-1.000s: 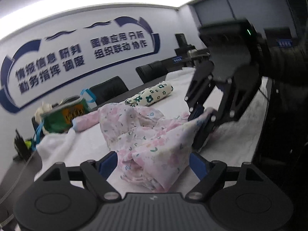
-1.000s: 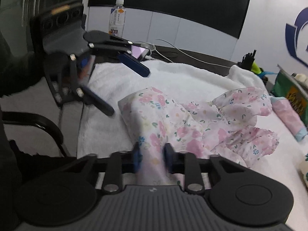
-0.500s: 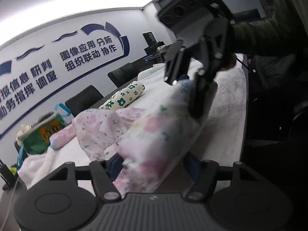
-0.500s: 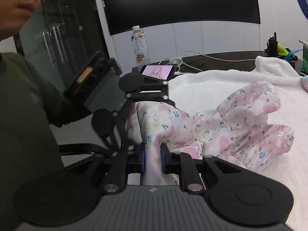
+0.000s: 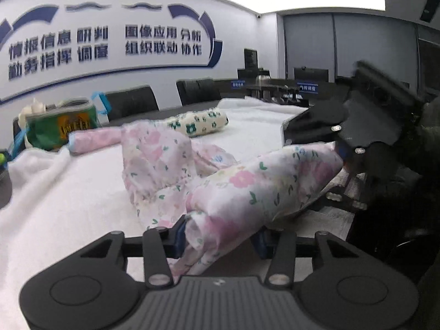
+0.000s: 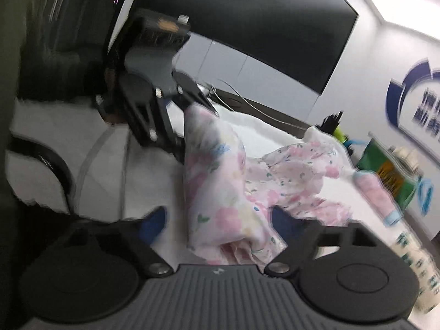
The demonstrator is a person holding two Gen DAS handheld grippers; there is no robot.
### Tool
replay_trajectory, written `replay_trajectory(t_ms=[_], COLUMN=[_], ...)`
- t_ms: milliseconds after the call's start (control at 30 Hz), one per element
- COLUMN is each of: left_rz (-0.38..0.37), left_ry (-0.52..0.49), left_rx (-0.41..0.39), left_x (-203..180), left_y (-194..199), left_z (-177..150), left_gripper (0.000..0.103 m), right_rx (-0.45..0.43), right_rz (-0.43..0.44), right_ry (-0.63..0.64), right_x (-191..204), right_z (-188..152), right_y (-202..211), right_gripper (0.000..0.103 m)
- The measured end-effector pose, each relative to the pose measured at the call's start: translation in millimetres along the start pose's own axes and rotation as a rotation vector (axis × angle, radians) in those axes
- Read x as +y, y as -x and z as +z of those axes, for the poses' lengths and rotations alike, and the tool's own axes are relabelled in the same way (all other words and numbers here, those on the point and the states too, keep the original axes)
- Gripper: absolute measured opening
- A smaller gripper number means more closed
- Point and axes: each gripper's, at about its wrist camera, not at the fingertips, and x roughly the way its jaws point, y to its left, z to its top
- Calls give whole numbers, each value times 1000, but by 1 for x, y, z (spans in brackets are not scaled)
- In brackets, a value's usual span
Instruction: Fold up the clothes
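Note:
A pink floral garment [image 5: 247,181] lies crumpled on the white towel-covered table [image 5: 68,192], one end lifted into a thick roll between both grippers. In the left wrist view my left gripper [image 5: 221,238] presses on a bunch of that roll at the bottom. The right gripper [image 5: 343,148] sits at the roll's far, higher end. In the right wrist view my right gripper [image 6: 218,221] stands wide open with the garment [image 6: 220,178] lying loosely between its blue pads. The left gripper [image 6: 195,132] holds the cloth's raised top end there.
A rolled pink garment [image 5: 93,140] and a rolled cream one with green flowers [image 5: 198,123] lie further back. A green bag [image 5: 60,126] stands at the far left. Black chairs [image 5: 132,101] line the far side. A chair armrest [image 6: 55,165] is below the table's near edge.
The right gripper's fingers, pinched on the garment half a second ago, have sprung wide apart. The left fingers have drawn closer together on the cloth. Both grippers have dropped lower toward the table.

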Motion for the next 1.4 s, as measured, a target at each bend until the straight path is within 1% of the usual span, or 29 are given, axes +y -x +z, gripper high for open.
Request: replay_trajectory(t_ms=[33,67,100,133,200,267,333,367,400,433,467,500,533,600,667,733,800,900,933,967,1000,1033,1100,1167,1200,1233,1300,1367,1400], left_rz=[27,56,80,100,108,97,32,-14,-65,-115,-164,-206,-235,-272,-281,-270,-218,-116,-77,-30,9,32,54,71,80,83,88,95,99], left_ry=[-38,-77,-110,-139,-214,-278,-313,-326,-340,-337,-320,-286,-221,-57,120,273,386,546,562,563,556,544,538,564,581,602,630,652,663], left_rx=[-19,-34,-40,-38,-32,-30,-42,-48,-54,-51,-41,-26,-10,6,-12,-32,-36,-4,11,21,31,37,29,18,14,11,16,23,27], left_x=[-4,-9,-13,-15,-20,-26,-31,-34,-37,-38,-38,-36,-30,-12,7,24,35,51,54,54,52,48,41,37,36,35,37,39,40], left_y=[6,13,18,21,24,23,22,22,22,21,20,18,15,9,5,0,-7,-24,-30,-36,-41,-46,-50,-46,-43,-40,-33,-25,-21], left_z=[-2,-5,-8,-9,-11,-7,-1,1,1,3,4,5,7,10,13,19,28,39,41,42,42,41,40,35,32,30,25,21,18], left_gripper=[50,55,68,78,80,80,79,78,71,61,55,45,34,31,30,30,32,45,46,46,45,44,45,38,35,34,34,37,41], right_rx=[8,16,21,20,13,-7,-37,-49,-62,-76,-85,-88,-87,-78,-115,-159,-190,-177,-168,-158,-149,-140,-122,-103,-94,-84,-71,-66,-58], right_rz=[0,5,15,23,56,123,216,269,325,382,432,475,506,526,489,448,396,318,292,266,240,213,160,106,79,52,-3,-54,-86], right_ry=[-18,-36,-44,-34,-3,-3,-31,-51,-83,-123,-166,-212,-262,-373,-505,-635,-750,-844,-869,-894,-919,-944,-994,-1043,-1067,-1091,-1121,-1081,-1062], right_x=[-5,-8,-11,-11,-10,-11,-16,-20,-24,-31,-37,-43,-50,-62,-73,-84,-94,-102,-104,-107,-109,-111,-116,-120,-123,-125,-128,-125,-125], right_z=[0,0,2,3,7,9,11,12,12,11,10,6,2,-9,-23,-35,-42,-46,-47,-48,-49,-50,-52,-54,-55,-56,-57,-51,-49], right_y=[-6,-11,-14,-15,-14,-10,-4,0,3,6,8,10,10,7,7,7,5,-2,-5,-7,-10,-12,-18,-23,-25,-28,-29,-23,-22], right_gripper=[33,27,22,21,16,13,11,11,11,11,11,11,11,14,14,18,20,31,33,38,52,57,57,58,61,64,68,73,74])
